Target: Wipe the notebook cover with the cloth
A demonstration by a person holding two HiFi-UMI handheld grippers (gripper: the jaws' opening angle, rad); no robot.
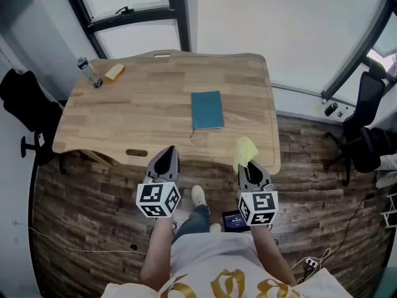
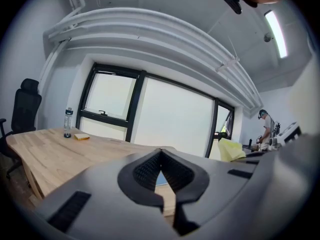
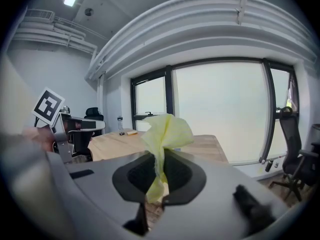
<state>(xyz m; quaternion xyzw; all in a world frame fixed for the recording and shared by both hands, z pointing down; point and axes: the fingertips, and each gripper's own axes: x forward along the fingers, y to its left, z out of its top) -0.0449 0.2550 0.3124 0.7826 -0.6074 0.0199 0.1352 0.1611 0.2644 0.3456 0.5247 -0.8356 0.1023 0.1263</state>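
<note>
Head view, looking steeply down: a person in a white shirt holds two grippers side by side at the near edge of a wooden table (image 1: pixel 124 113). The left gripper (image 1: pixel 166 153) has its jaws pressed together, and the left gripper view shows the ribbed pads meeting at the tip with nothing in them. The right gripper (image 1: pixel 250 165) is clamped on a yellow cloth (image 1: pixel 245 149), which stands up crumpled out of the jaws and overlaps the table's near edge.

Beyond both tools and well apart from them, the teal notebook (image 1: pixel 206 110) lies flat and closed near the middle of the tabletop. It sits ahead of the gap between the two grippers, a little towards the right one. The cloth hangs clear of the cover.

At the table's far left corner a water bottle (image 1: pixel 89 72) stands just beside a small yellow block (image 1: pixel 114 72). Black office chairs (image 1: pixel 366 120) flank the table, and large windows (image 1: pixel 273 17) run behind it.
</note>
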